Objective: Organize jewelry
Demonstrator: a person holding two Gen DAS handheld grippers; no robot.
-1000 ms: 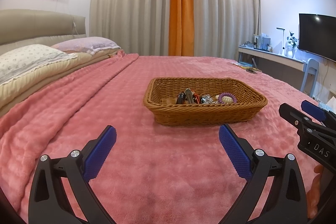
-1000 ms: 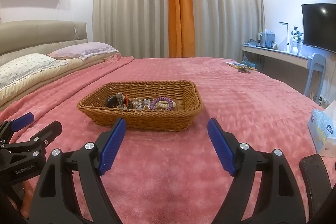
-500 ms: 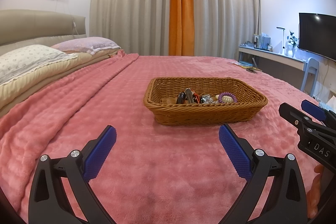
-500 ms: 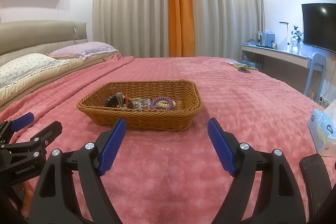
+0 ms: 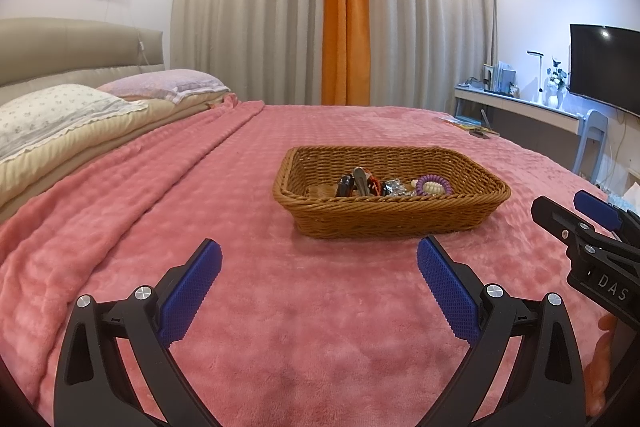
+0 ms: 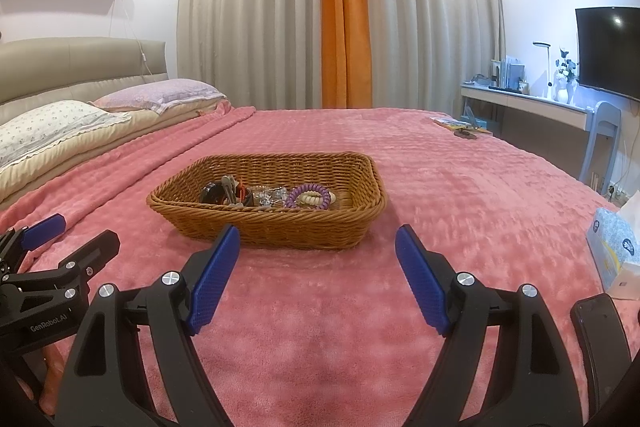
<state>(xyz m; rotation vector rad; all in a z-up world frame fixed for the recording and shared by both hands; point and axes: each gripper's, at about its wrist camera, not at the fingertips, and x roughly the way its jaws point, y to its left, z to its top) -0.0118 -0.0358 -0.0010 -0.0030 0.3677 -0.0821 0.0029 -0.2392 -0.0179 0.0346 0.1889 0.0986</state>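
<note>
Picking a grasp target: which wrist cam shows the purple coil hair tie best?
Right wrist: purple coil hair tie sits larger and more centred in the wicker basket. Left wrist shows it smaller, farther right.

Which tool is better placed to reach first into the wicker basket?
Probably the right tool: the brown wicker basket lies straight ahead of its open jaws, but for the left tool it sits off to the right.

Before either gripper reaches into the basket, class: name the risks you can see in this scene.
1. The small pieces lie bunched together in the wicker basket; a gripper closing on the purple spiral band may well snag its neighbours.
2. The basket rests on a soft pink blanket, so pushing on its rim could tip or slide it.
3. The left gripper and right gripper, both open, sit side by side facing the basket; reaching together, they might collide.
</note>
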